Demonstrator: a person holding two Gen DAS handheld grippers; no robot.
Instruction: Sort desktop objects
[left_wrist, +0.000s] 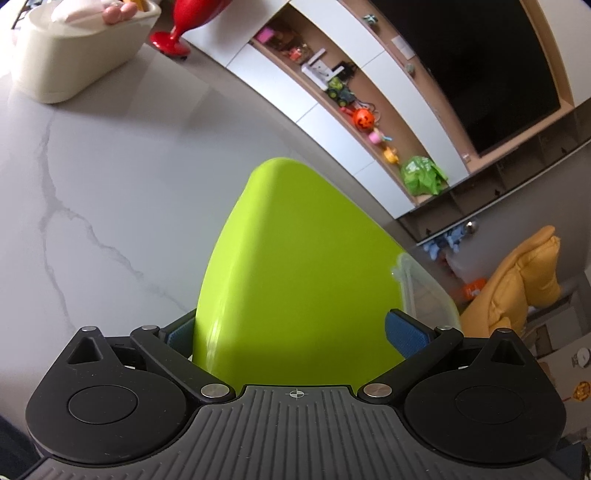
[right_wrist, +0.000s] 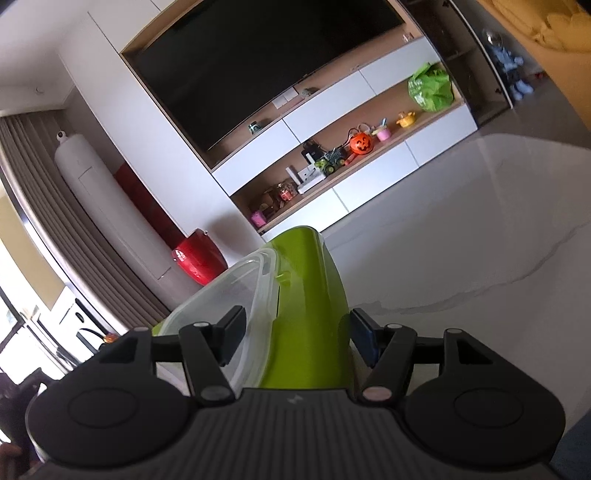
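A lime-green box (left_wrist: 295, 266) with a clear plastic lid (left_wrist: 424, 291) fills the space between the jaws of my left gripper (left_wrist: 291, 332), which is shut on its sides above the white marble table (left_wrist: 110, 166). My right gripper (right_wrist: 299, 336) is shut on the same green box (right_wrist: 314, 295), one finger over the clear lid (right_wrist: 236, 291), the other on the green side. Both grippers hold the box tilted, off the table.
A cream storage bin (left_wrist: 74, 55) with pink items stands at the table's far left corner, beside a red vase (left_wrist: 177, 29). A TV wall unit with shelved toys (right_wrist: 332, 155) lies beyond. A yellow cushion (left_wrist: 524, 280) sits at the right.
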